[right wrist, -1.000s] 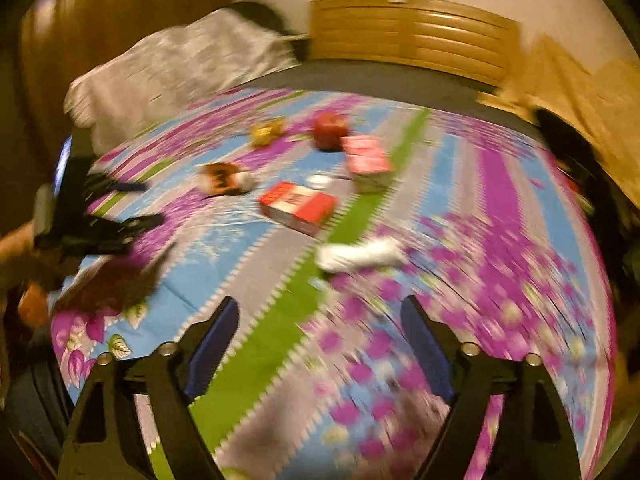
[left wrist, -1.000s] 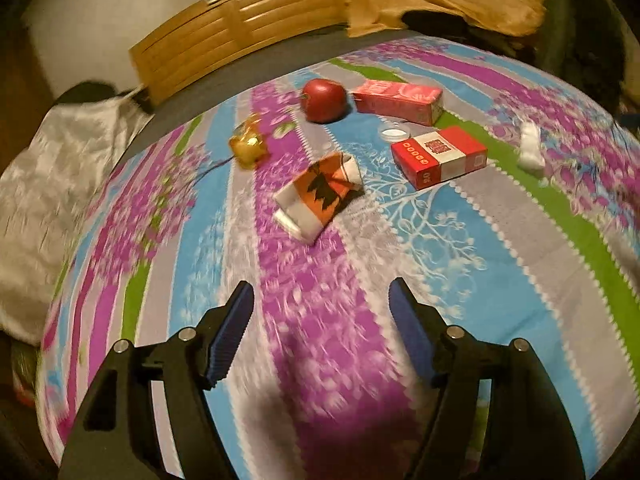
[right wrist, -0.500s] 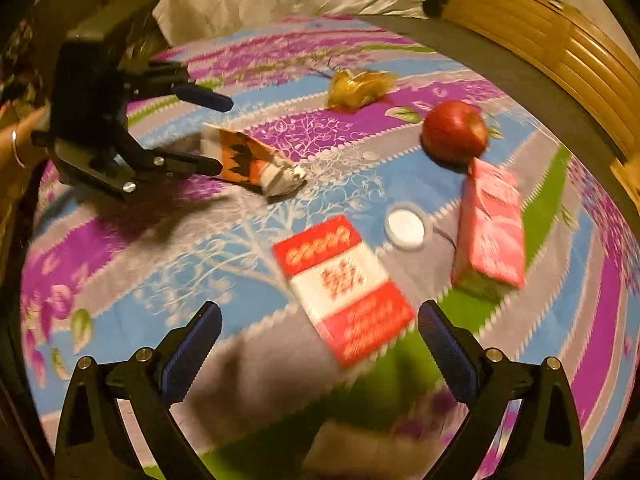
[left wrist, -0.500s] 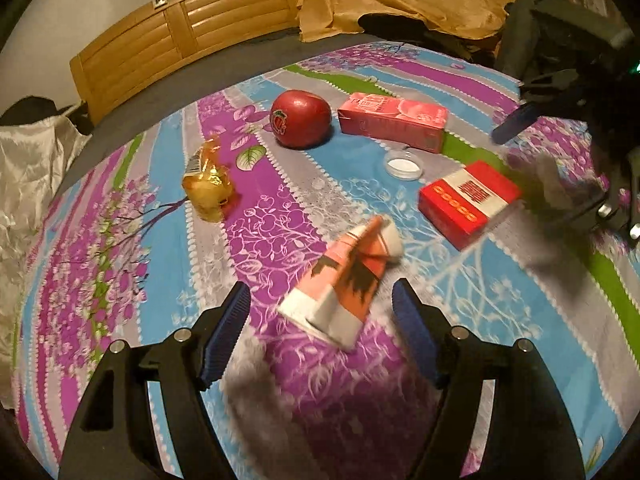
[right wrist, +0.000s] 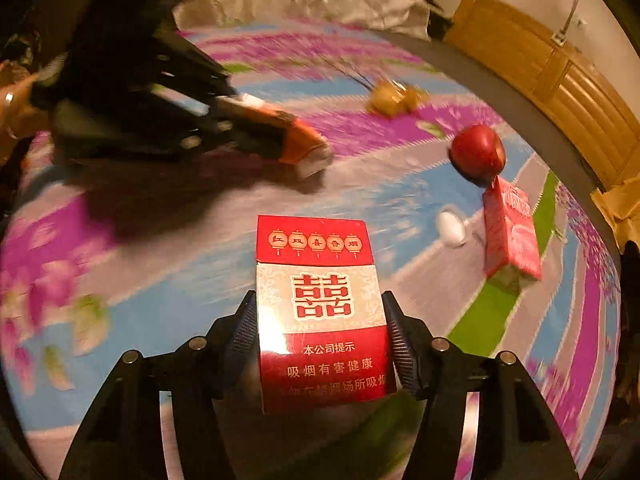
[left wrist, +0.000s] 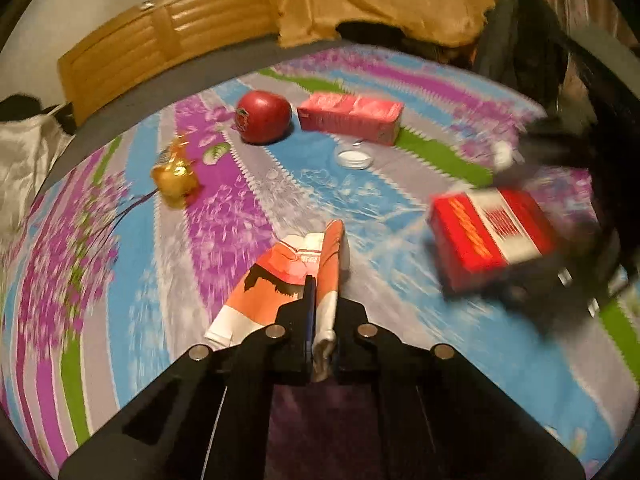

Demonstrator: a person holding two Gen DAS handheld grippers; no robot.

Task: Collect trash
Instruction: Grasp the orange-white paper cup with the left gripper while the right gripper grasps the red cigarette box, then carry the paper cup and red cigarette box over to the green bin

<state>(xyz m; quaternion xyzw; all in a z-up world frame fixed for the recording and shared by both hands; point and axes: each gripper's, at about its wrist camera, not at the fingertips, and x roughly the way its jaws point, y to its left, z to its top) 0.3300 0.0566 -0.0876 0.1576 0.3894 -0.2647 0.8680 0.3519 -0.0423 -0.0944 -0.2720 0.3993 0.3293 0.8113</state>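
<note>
Right wrist: cigarette pack (right wrist: 322, 312) marked "本公司提示".

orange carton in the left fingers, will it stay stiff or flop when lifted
Probably floppy: the orange carton looks crushed flat, and the left gripper pinches only a thin folded edge. Likely light, being flattened and apparently empty. It may swing or droop from that narrow grip.

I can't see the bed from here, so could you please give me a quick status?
Left hand-held gripper shut on orange wrapper. Right hand-held gripper shut on red cigarette box. Nothing blocking either.
</note>
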